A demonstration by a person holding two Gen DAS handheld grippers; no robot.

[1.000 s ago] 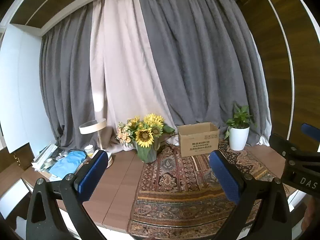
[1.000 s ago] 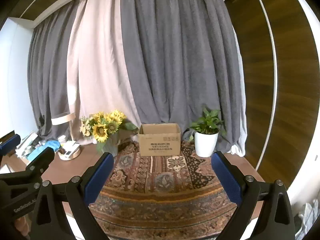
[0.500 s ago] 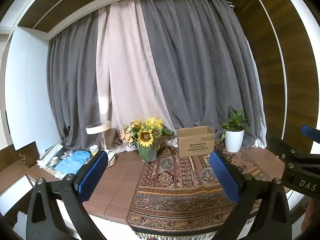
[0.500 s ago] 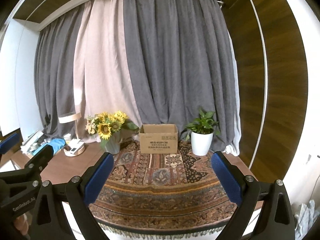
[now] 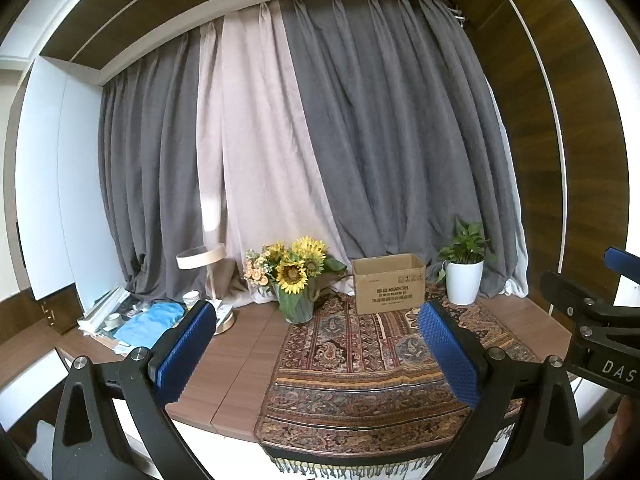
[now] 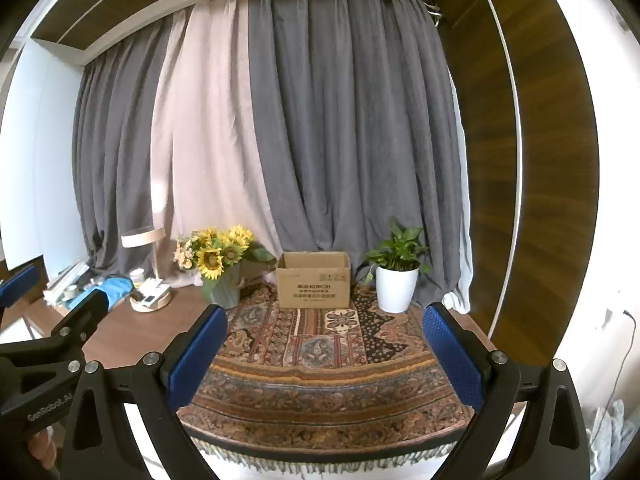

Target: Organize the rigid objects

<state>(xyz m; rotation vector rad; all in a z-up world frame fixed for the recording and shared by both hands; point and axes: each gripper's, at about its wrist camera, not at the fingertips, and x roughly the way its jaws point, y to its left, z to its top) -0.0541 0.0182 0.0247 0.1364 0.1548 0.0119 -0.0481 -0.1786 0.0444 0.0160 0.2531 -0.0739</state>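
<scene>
both grippers held wide open and empty above the near edge of a wooden table (image 5: 240, 356).
left to right at the back: blue cloth (image 5: 150, 322), ring lamp (image 5: 202, 258), sunflower bouquet (image 5: 294, 272), open cardboard box (image 6: 314, 280) on the patterned rug (image 6: 320, 352), white potted plant (image 6: 396, 276); left gripper (image 5: 318, 356) and right gripper (image 6: 322, 354) are well short of all of them.

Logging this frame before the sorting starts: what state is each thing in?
Left claw: open, empty.
Right claw: open, empty.
Cardboard box: upright, top open.
Sunflower vase: upright.
Potted plant: upright.
Desk lamp: upright; lit or not unclear.
</scene>
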